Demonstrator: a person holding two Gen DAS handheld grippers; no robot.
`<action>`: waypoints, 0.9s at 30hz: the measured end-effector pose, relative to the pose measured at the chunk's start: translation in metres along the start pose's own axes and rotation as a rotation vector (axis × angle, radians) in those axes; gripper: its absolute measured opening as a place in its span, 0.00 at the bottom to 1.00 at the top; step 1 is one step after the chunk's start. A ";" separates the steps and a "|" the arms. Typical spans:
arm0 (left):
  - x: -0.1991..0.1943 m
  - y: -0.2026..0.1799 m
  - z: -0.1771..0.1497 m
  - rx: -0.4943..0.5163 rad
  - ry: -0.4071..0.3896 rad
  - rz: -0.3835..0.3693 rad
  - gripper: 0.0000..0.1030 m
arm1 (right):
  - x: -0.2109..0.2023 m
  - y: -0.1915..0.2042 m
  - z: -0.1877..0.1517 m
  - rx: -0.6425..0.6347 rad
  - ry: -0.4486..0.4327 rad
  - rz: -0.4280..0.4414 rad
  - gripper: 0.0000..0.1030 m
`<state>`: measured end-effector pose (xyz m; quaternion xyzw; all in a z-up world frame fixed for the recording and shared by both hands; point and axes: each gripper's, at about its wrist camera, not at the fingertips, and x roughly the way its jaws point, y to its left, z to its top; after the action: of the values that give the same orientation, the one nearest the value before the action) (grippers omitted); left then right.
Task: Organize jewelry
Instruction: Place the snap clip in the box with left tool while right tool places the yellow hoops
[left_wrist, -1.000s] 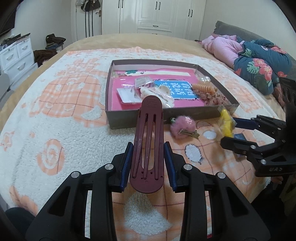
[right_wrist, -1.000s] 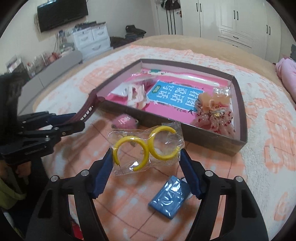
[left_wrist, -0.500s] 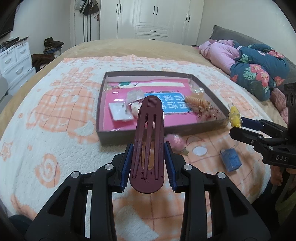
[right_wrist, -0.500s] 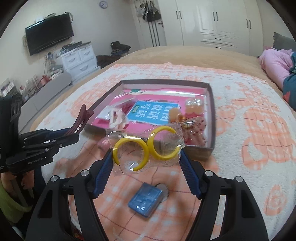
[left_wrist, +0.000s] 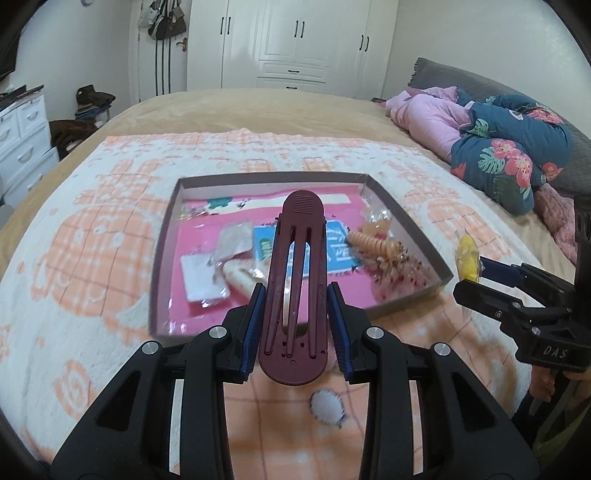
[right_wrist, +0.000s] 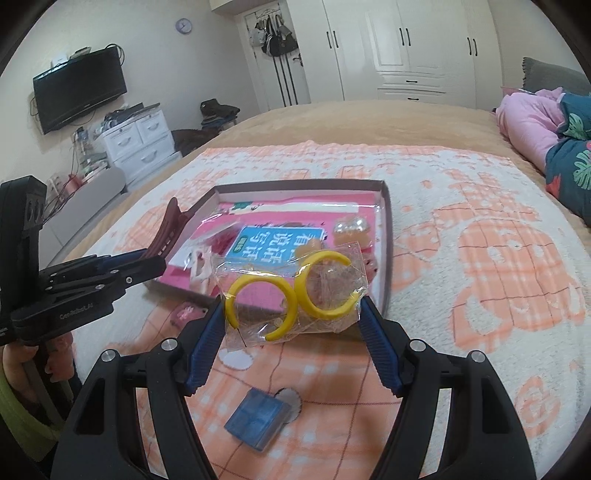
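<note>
My left gripper (left_wrist: 295, 325) is shut on a long maroon hair clip (left_wrist: 293, 280), which juts forward over the near wall of the open brown box (left_wrist: 168, 236). Inside the box, on a pink lining, lie a blue card (left_wrist: 336, 251), small white packets, an orange spiral hair tie (left_wrist: 367, 242) and beaded pieces. My right gripper (right_wrist: 293, 325) is shut on a clear bag with two yellow hoop earrings (right_wrist: 288, 295), held just short of the box (right_wrist: 384, 266). Each gripper shows in the other's view: the right gripper (left_wrist: 480, 273) and the left gripper (right_wrist: 147, 262).
On the orange-and-white blanket (right_wrist: 480, 277) in front of the box lie a small blue case (right_wrist: 256, 419) and a pink fluffy clip (right_wrist: 186, 312). Pink and floral bedding (left_wrist: 498, 140) is piled at the right. White drawers (right_wrist: 136, 140) stand beyond the bed.
Both grippers have risen and moved toward the box, still holding the maroon clip and the earring bag. The box now lies lower and closer under both.
</note>
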<state>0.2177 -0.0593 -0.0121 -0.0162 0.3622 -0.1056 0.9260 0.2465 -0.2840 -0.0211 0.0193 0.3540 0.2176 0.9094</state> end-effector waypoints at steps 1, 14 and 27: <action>0.002 -0.001 0.002 0.001 0.000 -0.003 0.25 | 0.000 -0.001 0.002 0.002 -0.001 -0.002 0.66; 0.036 -0.015 0.022 0.019 0.019 -0.028 0.25 | 0.012 -0.027 0.026 0.041 -0.009 -0.049 0.66; 0.073 -0.017 0.027 0.007 0.041 -0.057 0.25 | 0.043 -0.044 0.052 -0.003 0.017 -0.100 0.67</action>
<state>0.2845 -0.0926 -0.0389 -0.0212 0.3799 -0.1337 0.9151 0.3255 -0.3001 -0.0174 -0.0017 0.3619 0.1728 0.9161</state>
